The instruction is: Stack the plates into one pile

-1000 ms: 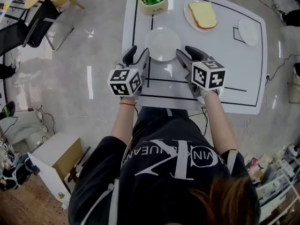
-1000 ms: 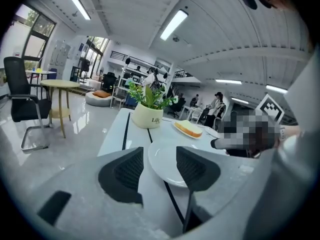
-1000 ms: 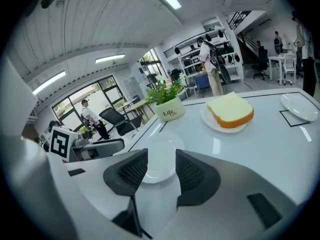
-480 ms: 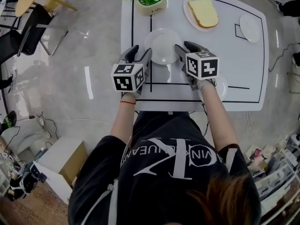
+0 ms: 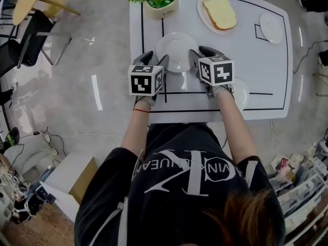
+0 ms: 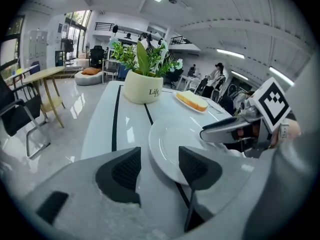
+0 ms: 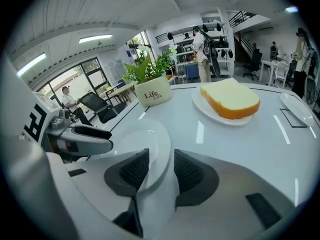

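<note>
Straddling white plate (image 5: 177,49) rim at left and right, my left gripper (image 6: 160,158) wide and just opening, my right gripper (image 7: 159,165) just closing, neither clamped

I count four white plates on the one table (image 5: 261,70): an empty plate (image 5: 177,47) toward the middle, a bread plate (image 5: 202,10) at the far edge, a small plate (image 5: 270,27) near the far right corner, and a half-hidden plate (image 5: 241,94) under my right wrist by the near edge. There is one slice of bread (image 5: 219,13) and one potted plant (image 5: 161,6). I hold two grippers: my left gripper (image 5: 155,59) and my right gripper (image 5: 201,53).
</note>
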`<state>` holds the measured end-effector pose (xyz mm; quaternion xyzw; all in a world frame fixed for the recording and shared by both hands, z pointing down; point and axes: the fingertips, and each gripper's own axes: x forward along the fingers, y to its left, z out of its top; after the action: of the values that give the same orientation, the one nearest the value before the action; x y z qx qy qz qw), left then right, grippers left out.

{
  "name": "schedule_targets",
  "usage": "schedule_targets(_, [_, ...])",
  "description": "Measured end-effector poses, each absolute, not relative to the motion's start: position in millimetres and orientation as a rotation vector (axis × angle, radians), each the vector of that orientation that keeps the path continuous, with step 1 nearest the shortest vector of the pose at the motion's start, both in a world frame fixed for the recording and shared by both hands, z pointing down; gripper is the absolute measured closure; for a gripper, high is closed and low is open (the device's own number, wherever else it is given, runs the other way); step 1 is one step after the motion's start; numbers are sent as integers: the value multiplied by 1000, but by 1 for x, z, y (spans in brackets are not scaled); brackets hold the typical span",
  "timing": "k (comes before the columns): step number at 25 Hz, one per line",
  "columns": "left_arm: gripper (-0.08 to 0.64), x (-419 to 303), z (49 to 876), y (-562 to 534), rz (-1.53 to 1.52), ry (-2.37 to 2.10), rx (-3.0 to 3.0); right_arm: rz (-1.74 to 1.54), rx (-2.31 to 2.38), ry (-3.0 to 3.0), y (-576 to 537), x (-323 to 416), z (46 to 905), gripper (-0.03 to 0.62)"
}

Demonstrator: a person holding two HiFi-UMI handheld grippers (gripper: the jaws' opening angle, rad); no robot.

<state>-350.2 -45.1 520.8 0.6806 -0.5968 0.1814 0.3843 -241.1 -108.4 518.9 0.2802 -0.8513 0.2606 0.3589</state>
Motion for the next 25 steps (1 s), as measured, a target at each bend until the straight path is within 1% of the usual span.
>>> schedule_targets(5, [318, -345, 521, -48, 413, -1507, 1712, 693, 728, -2212, -105, -245, 521, 440])
schedule_targets(8, [329, -342, 520, -47, 357, -1507, 1679, 795, 789, -2200, -102, -238, 522, 484])
schedule_targets(11, [401, -343, 512, -43, 320, -1523, 1667, 862, 849, -2205, -97, -228, 514, 516])
schedule_targets(12, [411, -341, 509, -42, 317, -1526, 1677, 872, 863, -2213, -95, -225, 510, 523])
schedule_targets(18, [411, -315, 495, -50, 326, -1505, 1734, 973, 938, -2238, -90, -191, 494, 543])
schedule_targets(25, [408, -262, 473, -61, 353, -1417, 1826, 1108, 961, -2271, -82, -131, 472, 555])
